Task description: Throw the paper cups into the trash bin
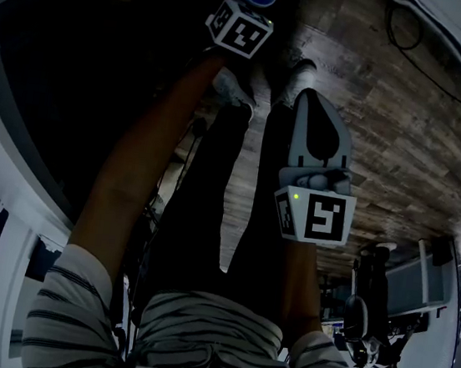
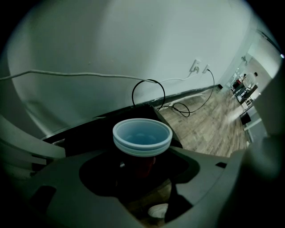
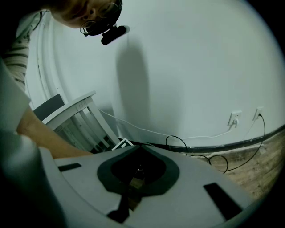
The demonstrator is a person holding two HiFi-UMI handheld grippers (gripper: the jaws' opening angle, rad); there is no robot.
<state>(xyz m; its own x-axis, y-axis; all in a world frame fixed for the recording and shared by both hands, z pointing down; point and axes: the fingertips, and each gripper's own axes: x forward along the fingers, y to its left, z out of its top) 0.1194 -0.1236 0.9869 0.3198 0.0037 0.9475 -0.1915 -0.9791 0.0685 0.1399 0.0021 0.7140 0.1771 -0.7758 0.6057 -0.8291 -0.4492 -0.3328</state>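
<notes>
Between the left gripper's (image 2: pixel 142 165) jaws sit the paper cups (image 2: pixel 142 136). Looks like two nested: pale-blue rims stacked, red wall below, mouth up. The jaws are clamped on the red wall, well under the rims. In the head view the cups are at the far end of the outstretched left arm, over the wood floor (image 1: pixel 405 135), just past the person's shoes (image 1: pixel 300 70). The right gripper (image 3: pixel 139 149) hangs nearer the body, jaws pressed together w/ nothing btwn them.

No trash bin I can pick out for sure. A dark mass lies left of the arm in the head view, but I can't tell what it is.

Risks, as I judge them:
- The grip prob. bears on the outer cup only, so a tilt or quick swing could let the inner one slide out onto the floor.
- A harder squeeze could crush the thin wall.
- Letting go w/o the bin's mouth right below means a miss, and the dim light makes aiming harder.
</notes>
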